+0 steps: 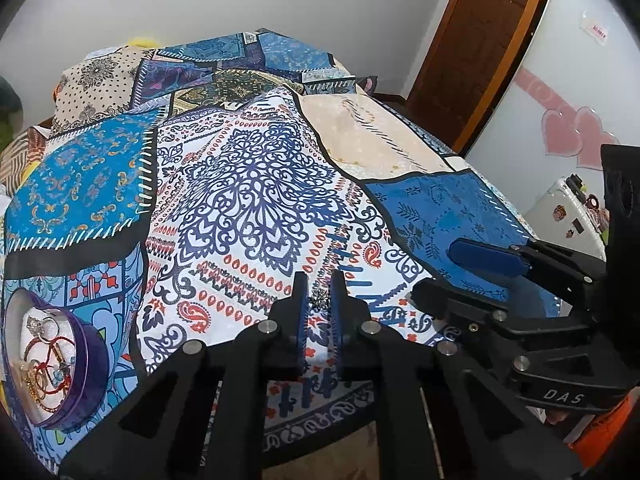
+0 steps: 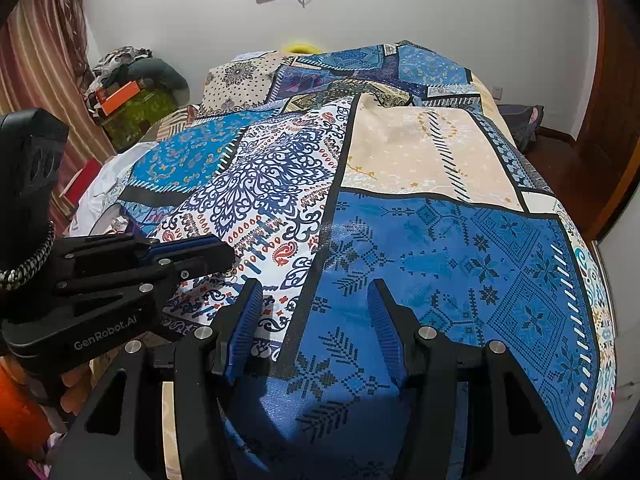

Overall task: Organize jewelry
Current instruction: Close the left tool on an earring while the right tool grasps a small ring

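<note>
A purple heart-shaped tin [image 1: 86, 376] sits on the patterned bedspread [image 1: 256, 184] at the lower left. It holds a silver ring [image 1: 38, 325], a red cord bracelet [image 1: 44, 372] and gold pieces. My left gripper [image 1: 319, 280] is down on the white paisley patch, shut on a small dark sparkly jewelry piece [image 1: 320, 301] pinched between its blue pads. The right gripper [image 1: 438, 272] hovers to its right. In the right wrist view, the right gripper [image 2: 315, 286] stands open over the blue patch with nothing between its fingers. The left gripper [image 2: 224, 250] reaches in from the left.
The bedspread [image 2: 440, 240] covers the whole bed; its front edge drops off just under the grippers. A brown door [image 1: 480, 40] and a white suitcase [image 1: 568, 216] stand to the right. Striped curtains [image 2: 32, 60] and an orange box [image 2: 120, 96] on piled clutter are at the left.
</note>
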Action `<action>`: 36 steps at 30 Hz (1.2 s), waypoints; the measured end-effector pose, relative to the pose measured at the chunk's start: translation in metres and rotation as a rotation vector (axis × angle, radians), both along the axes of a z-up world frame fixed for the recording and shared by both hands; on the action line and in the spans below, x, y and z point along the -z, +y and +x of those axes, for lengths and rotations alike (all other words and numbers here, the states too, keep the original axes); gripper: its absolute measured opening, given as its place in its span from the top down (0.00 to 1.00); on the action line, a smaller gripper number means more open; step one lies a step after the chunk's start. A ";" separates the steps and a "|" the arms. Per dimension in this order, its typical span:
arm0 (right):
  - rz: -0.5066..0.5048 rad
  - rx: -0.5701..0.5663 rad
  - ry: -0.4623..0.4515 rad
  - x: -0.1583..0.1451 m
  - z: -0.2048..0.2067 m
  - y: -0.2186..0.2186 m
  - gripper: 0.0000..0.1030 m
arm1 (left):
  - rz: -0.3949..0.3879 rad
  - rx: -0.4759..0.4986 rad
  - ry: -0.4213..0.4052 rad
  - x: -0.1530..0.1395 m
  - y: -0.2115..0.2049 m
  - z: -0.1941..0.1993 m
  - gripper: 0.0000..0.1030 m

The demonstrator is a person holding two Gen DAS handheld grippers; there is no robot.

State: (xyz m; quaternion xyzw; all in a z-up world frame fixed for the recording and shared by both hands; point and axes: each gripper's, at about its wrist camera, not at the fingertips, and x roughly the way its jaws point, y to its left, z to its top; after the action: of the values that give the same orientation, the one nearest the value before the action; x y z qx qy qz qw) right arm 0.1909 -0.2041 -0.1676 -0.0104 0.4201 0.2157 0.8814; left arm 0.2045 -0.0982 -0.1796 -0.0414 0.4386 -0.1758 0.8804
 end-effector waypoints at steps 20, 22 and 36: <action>0.000 -0.091 -0.027 0.000 0.000 0.041 0.51 | -0.045 -0.087 -0.079 -0.034 0.053 -0.024 0.91; 0.003 -0.094 -0.026 0.000 0.000 0.042 0.51 | -0.043 -0.103 -0.072 -0.031 0.060 -0.025 0.91; 0.002 -0.200 -0.019 0.000 -0.001 0.077 0.54 | -0.024 -0.190 -0.028 -0.010 0.097 -0.040 0.91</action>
State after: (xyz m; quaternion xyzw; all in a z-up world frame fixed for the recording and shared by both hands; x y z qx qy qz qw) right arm 0.1897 -0.1267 -0.1679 -0.0532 0.4085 0.3029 0.8594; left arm 0.1640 -0.0009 -0.1700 -0.0908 0.4184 -0.0972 0.8985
